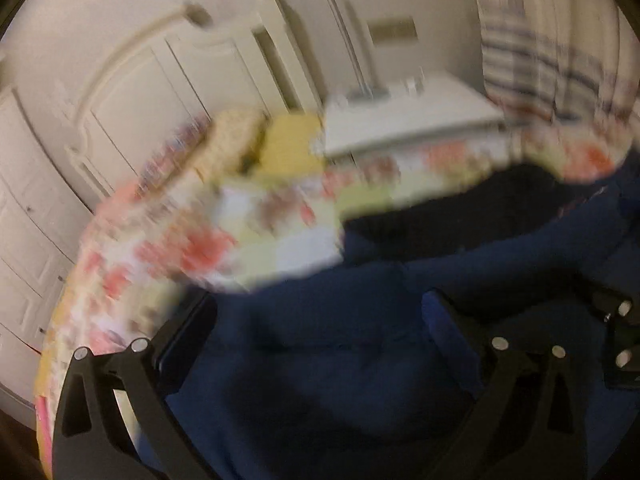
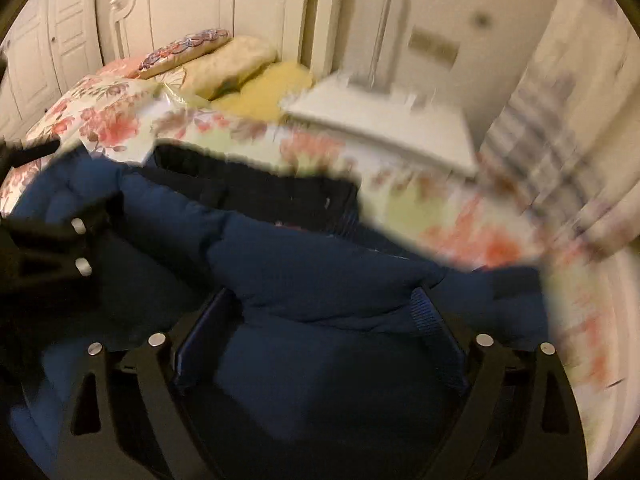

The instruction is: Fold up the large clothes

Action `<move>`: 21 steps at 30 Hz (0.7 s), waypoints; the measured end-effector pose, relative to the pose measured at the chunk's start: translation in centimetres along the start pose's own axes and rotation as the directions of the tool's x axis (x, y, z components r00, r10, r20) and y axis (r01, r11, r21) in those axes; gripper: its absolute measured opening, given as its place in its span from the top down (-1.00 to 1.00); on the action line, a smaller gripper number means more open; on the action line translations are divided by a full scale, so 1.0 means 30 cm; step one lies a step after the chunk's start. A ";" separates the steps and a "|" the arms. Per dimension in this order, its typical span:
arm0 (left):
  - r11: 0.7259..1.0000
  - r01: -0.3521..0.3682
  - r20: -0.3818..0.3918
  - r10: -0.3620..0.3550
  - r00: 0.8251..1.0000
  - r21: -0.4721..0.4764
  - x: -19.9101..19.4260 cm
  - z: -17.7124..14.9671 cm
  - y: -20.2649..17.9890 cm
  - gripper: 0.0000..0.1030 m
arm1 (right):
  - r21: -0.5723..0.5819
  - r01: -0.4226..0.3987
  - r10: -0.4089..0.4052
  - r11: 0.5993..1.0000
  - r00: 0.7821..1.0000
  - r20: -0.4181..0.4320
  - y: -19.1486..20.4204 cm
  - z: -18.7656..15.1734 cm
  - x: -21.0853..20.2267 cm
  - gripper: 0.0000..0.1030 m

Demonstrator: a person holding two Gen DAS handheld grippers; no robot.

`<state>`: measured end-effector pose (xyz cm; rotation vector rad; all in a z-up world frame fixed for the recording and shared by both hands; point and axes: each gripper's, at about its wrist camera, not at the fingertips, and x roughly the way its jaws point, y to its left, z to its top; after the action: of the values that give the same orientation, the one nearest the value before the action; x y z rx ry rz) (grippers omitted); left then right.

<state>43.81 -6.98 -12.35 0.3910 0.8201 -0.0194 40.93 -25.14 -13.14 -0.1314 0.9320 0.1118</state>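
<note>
Both of my views are smeared with blur, so fine detail is lost, and the navy padded garment runs past the lower edge of each view, leaving its full outline unseen. It lies bunched on the floral bedspread, right under my fingers. My left gripper has its jaws spread wide with the blue cloth lying between them, not pinched; its left finger shows dark against the bedspread. My right gripper is also spread, a fold of the garment heaped between the pads without being pressed. From the right wrist, the left gripper appears only as a dark, partly cut-off shape at the left edge. Beyond the garment lie pillows against a cream headboard, a white bedside table, cream wardrobe doors, and a striped curtain.
</note>
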 end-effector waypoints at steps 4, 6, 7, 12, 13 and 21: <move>0.999 0.030 -0.021 -0.031 0.999 -0.026 0.035 -0.016 0.016 -0.96 | 0.000 -0.001 0.001 1.000 1.000 -0.022 0.003 -0.003 0.021 -0.74; 0.998 0.042 -0.022 -0.043 0.999 -0.037 0.045 -0.026 0.021 -0.96 | -0.001 0.002 -0.002 1.000 1.000 -0.025 0.009 -0.008 0.027 -0.75; 0.998 0.046 -0.022 -0.047 0.999 -0.041 0.050 -0.027 0.021 -0.96 | -0.001 0.004 -0.004 1.000 1.000 -0.027 0.007 -0.010 0.033 -0.76; 0.999 0.033 -0.016 -0.034 0.999 -0.036 0.054 -0.036 0.011 -0.96 | 0.000 -0.009 0.009 1.000 0.998 -0.061 0.002 0.007 0.022 -0.76; 0.999 0.026 -0.014 -0.027 1.000 -0.032 0.055 -0.037 0.008 -0.96 | 0.008 -0.025 0.025 1.000 0.998 -0.054 -0.005 0.015 0.008 -0.75; 0.999 0.024 -0.011 -0.024 1.000 -0.032 0.056 -0.037 0.007 -0.96 | -0.024 -0.077 0.079 0.997 0.992 0.099 0.048 0.074 -0.090 -0.44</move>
<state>44.22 -6.19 -14.17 0.3514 0.8352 -0.0265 40.86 -23.48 -9.75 -0.1070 0.8366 0.1985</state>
